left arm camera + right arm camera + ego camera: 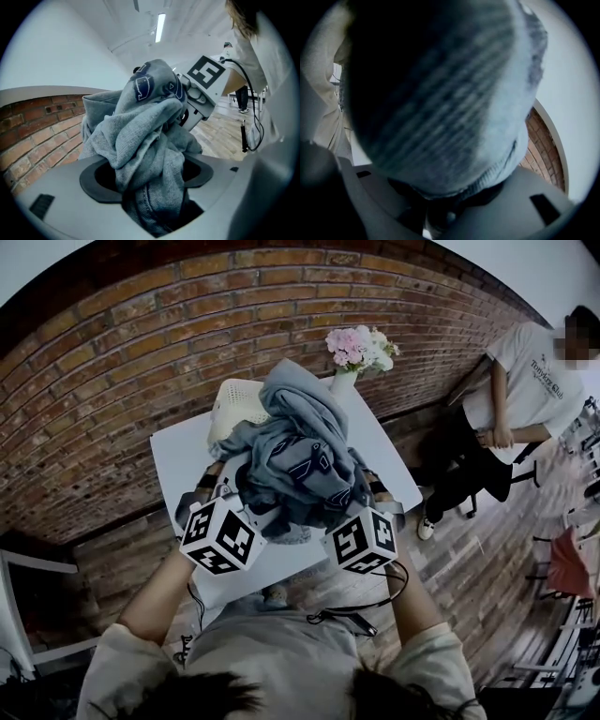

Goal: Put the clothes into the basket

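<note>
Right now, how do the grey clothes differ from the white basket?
The clothes are grey, soft and crumpled; the basket is white and stiff. The clothes hang in the air, gripped by the left gripper and right gripper; the basket rests on the table, partly hidden behind them.

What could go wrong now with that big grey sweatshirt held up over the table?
1. The grey sweatshirt hangs in loose folds near the flower vase. Swinging it toward the white basket might knock the vase over.
2. It is a bulky bundle, so part may drape over the basket's rim instead of dropping inside.
</note>
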`<state>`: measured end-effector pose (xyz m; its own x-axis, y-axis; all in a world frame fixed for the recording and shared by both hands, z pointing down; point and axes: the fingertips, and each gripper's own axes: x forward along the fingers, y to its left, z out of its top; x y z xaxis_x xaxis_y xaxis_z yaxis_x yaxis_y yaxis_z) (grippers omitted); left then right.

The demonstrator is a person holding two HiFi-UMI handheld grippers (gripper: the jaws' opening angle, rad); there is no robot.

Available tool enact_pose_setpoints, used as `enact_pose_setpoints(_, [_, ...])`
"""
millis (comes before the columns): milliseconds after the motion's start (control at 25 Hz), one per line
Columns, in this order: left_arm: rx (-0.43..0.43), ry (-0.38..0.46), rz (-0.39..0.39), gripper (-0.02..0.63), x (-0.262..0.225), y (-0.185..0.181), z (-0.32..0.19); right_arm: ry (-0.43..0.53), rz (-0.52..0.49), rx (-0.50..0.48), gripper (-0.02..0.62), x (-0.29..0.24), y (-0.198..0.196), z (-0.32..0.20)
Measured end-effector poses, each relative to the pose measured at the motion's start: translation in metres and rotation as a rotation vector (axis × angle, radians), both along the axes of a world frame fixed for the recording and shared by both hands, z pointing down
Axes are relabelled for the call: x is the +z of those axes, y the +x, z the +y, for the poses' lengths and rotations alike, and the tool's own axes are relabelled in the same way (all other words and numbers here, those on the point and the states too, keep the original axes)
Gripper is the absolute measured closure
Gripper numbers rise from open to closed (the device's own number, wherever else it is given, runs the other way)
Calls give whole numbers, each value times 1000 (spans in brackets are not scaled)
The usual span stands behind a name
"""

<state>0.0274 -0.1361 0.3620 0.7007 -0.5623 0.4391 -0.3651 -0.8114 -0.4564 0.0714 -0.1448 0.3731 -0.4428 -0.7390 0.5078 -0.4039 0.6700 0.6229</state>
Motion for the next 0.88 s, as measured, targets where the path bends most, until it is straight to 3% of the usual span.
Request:
enact_pose_setpoints(400, [-24,101,22,255,-41,-6,-41,100,7,7,371,-43,-5,-43])
enact_pose_setpoints(880, [-19,159,19,255,-68,-4,-101,147,-24,46,371,-69,-3,-102])
